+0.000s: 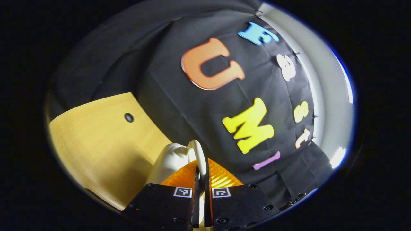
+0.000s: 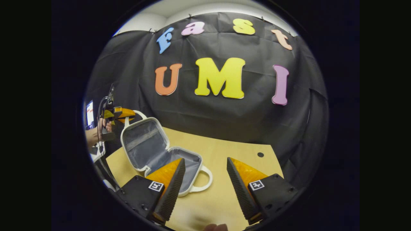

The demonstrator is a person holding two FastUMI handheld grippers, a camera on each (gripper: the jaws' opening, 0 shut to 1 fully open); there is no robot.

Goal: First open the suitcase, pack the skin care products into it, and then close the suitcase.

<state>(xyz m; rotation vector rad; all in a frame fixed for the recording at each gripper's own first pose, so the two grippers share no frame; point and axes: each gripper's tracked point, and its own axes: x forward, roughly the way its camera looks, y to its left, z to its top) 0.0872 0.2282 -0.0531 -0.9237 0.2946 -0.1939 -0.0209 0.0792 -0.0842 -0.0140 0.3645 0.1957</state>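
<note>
The suitcase (image 2: 160, 150) lies open near the left edge of the table (image 2: 231, 160), its lid (image 2: 143, 141) raised and its grey lining bare. The left gripper (image 1: 201, 175) pinches the lid's white handle (image 1: 199, 157) between its 2 fingers, held by a hand (image 2: 96, 133). The right gripper (image 2: 205, 166) hovers above the table with its fingers spread wide, gripping nothing.

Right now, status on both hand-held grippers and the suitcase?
Left hand-held gripper shut on lid handle. Right hand-held gripper open, holding nothing. Suitcase open on table, nothing inside. No obstruction.
</note>
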